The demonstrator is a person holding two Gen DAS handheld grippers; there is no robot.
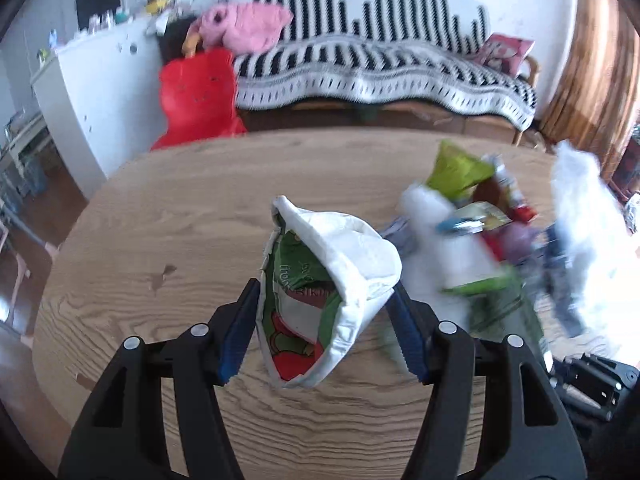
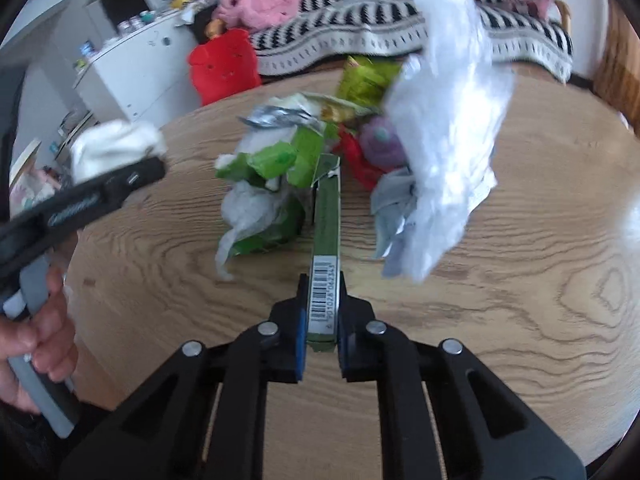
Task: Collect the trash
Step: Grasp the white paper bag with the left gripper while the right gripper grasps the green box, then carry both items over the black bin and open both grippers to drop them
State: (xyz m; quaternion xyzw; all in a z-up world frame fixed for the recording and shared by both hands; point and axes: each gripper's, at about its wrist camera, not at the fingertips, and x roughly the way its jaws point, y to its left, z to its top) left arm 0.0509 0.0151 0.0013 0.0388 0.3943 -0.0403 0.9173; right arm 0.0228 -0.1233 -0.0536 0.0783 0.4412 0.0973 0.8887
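Note:
My left gripper point(image 1: 324, 312) is shut on a crumpled white wrapper with green and red print point(image 1: 324, 280), held above the wooden table point(image 1: 160, 220). It also shows in the right wrist view point(image 2: 116, 148), at the left. My right gripper point(image 2: 323, 312) is shut on a flat green carton with a barcode point(image 2: 325, 240), pointing at a pile of trash point(image 2: 300, 152): green packets, silver foil, red and purple wrappers. A blurred white plastic bag point(image 2: 444, 120) hangs at the right of the pile. The pile point(image 1: 472, 216) sits right of my left gripper.
A sofa with a black-and-white striped blanket point(image 1: 380, 64) stands behind the table. A red bag point(image 1: 196, 96) and a pink cloth point(image 1: 244, 28) lie at its left end, beside a white cabinet point(image 1: 100, 92). A person's hand point(image 2: 36, 328) holds the left gripper handle.

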